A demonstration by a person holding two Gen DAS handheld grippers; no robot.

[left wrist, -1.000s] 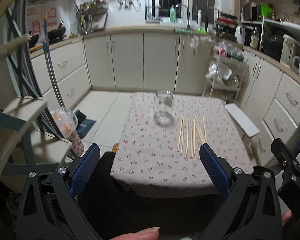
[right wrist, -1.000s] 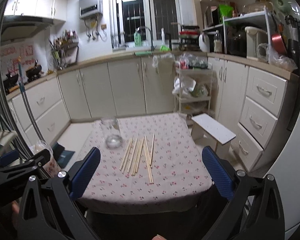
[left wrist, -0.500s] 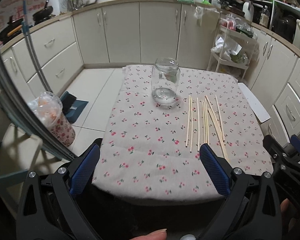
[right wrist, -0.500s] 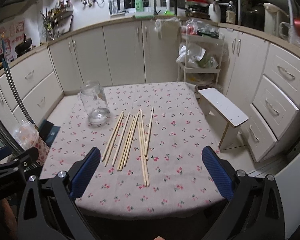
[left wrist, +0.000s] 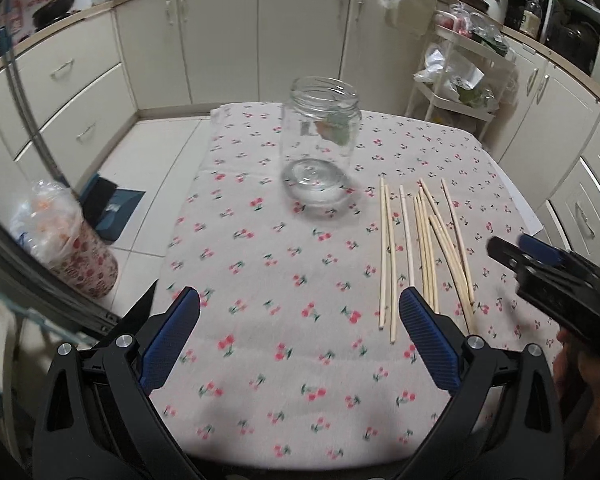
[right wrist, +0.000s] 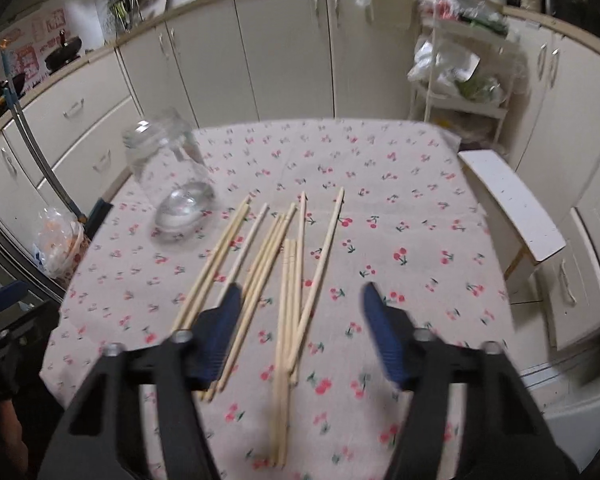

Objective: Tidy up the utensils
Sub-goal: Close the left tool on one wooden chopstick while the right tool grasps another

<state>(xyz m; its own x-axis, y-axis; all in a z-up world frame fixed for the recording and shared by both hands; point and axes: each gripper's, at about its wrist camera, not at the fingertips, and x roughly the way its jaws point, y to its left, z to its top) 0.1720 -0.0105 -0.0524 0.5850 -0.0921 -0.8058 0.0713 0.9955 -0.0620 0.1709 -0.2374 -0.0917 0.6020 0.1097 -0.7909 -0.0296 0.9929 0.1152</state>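
Observation:
Several pale wooden chopsticks point(left wrist: 424, 248) lie loose, side by side, on a cherry-print tablecloth point(left wrist: 284, 280); they also show in the right wrist view point(right wrist: 284, 272). An empty clear glass jar point(left wrist: 320, 148) stands upright to their left, seen again in the right wrist view point(right wrist: 168, 184). My left gripper point(left wrist: 300, 320) is open and empty above the near part of the cloth, short of the jar. My right gripper point(right wrist: 300, 316) is open and empty, low over the near ends of the chopsticks. It shows at the right edge of the left wrist view point(left wrist: 548, 268).
The table's edges drop off on every side. A white stool point(right wrist: 516, 212) stands right of the table and a wire rack point(right wrist: 460, 84) behind it. A bagged bin point(left wrist: 60, 240) sits on the floor at left. Cabinets ring the room.
Both grippers have moved forward and down over the table. The jar and chopsticks look much nearer. The right gripper now hangs over the chopsticks' near ends. Nothing on the table has moved.

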